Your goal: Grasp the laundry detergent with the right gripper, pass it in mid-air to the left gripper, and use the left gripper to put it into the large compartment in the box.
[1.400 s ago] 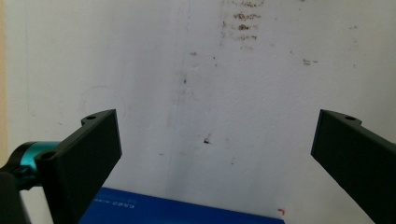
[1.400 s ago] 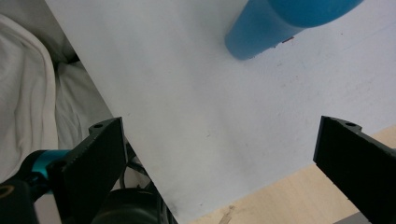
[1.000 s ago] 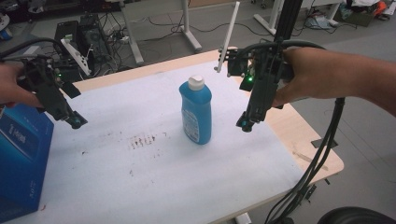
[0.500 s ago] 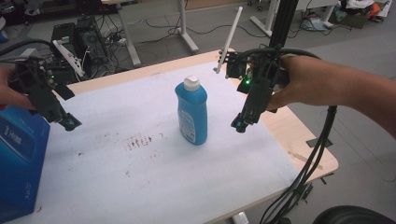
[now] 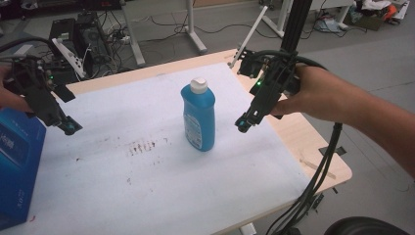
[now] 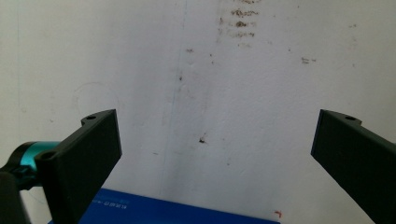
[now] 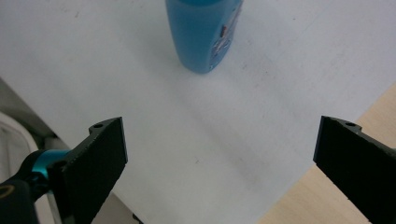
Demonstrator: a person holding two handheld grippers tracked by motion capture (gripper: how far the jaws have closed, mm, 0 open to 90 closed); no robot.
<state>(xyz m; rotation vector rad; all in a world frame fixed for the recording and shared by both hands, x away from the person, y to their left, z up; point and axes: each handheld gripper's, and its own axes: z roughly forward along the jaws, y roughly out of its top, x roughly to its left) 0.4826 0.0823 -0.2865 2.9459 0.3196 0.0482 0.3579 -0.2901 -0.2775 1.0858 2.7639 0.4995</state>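
A blue bottle [image 5: 199, 116] with a white cap stands upright in the middle of the white mat [image 5: 147, 176]. My right gripper [image 5: 243, 122] hovers just right of the bottle, tilted down toward it, jaws wide open and empty. From the right gripper view [image 7: 219, 163] the bottle's lower body [image 7: 203, 32] stands ahead, beyond the jaws. My left gripper [image 5: 68, 127] hangs at the table's left side, open and empty, far from the bottle. The left gripper view [image 6: 215, 154] looks down on stained mat between spread jaws.
A blue box [image 5: 17, 166] lies at the left edge of the table, its edge [image 6: 154, 212] below the left jaws. Brown stains [image 5: 142, 147] mark the mat left of the bottle. Bare wood table [image 5: 313, 147] lies at the right. Cables trail off the right edge.
Both grippers have shifted slightly; the right one has come down a little closer to the bottle. The bottle has stayed upright in place.
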